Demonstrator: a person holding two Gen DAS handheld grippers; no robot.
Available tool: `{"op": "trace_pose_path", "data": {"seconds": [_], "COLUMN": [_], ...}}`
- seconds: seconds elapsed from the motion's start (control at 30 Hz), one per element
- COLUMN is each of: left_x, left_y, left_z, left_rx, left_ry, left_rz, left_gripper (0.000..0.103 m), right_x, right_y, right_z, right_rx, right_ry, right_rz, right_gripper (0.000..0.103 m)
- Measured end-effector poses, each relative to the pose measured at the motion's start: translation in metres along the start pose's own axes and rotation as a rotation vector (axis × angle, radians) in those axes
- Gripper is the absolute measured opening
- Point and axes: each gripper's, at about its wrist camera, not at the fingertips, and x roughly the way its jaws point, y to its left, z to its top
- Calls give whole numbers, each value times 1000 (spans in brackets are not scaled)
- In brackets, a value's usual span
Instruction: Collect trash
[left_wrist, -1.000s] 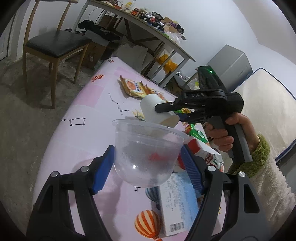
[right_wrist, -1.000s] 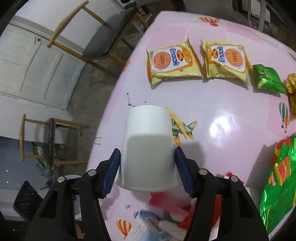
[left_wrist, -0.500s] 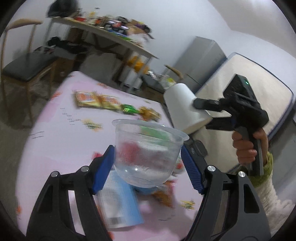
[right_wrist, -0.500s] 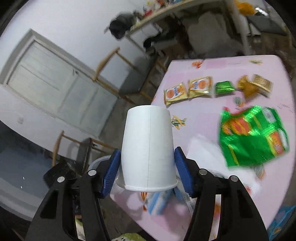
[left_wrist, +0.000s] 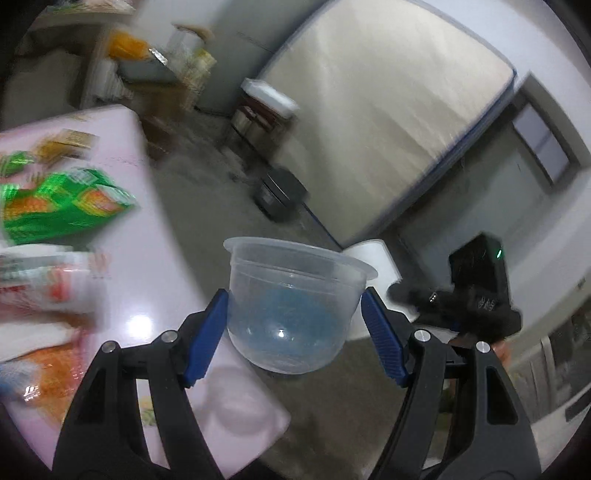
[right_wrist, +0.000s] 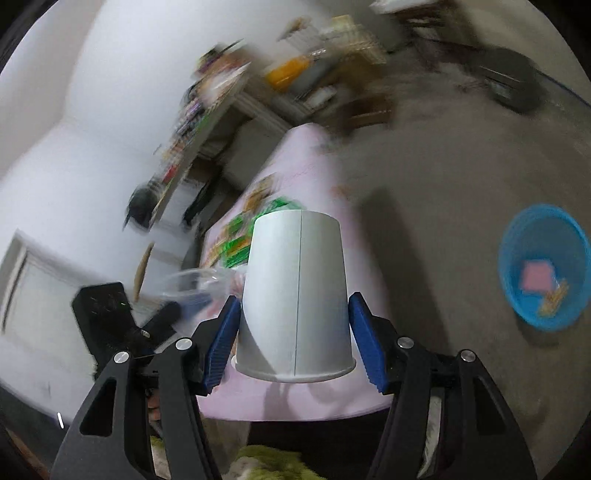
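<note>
Lower centre, left wrist view: my left gripper (left_wrist: 295, 328) is clamped on a clear, round-bottomed plastic bowl (left_wrist: 291, 306), upright and apparently empty. Lower centre, right wrist view: my right gripper (right_wrist: 293, 343) is clamped on a smooth white paper cup (right_wrist: 295, 310), mouth toward the camera. Both grippers angle downward over the pink table (left_wrist: 155, 258), which carries blurred green snack packets (left_wrist: 62, 210). Right edge, on the grey floor: a blue basin (right_wrist: 543, 266) holding a pink scrap and small orange bits.

both grippers swung off the pink table (left_wrist: 155, 258) toward floor | blue basin (right_wrist: 543, 266) now in view
</note>
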Motion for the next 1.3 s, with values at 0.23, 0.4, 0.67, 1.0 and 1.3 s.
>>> {"op": "trace_pose_path", "data": {"seconds": [0.23,0.4,0.67,1.0,1.3], "left_x": [190,304,408,379,223], "left_y": [-64,-66,-45,-51,-75], "left_z": [2,-12,-34,-24,5], "left_rx": [68,57,-13,11,136], "left_ry": [301,417,484,404,230], "left_rz": [17,89,156,150,100], "left_gripper": [69,69,87,87,87], "right_x": [-17,4,46,61,2], "right_y": [-169,-268,-381,-406,-312], "right_z": [-27,-30,-20,-35,-38], "right_rx": [370,569,723,704,442], "right_ry": [-122,-179,-226,-251,-374], "right_rz": [-64,-83,-178,-275,-416], "right_gripper": [60,60,77,81,92]}}
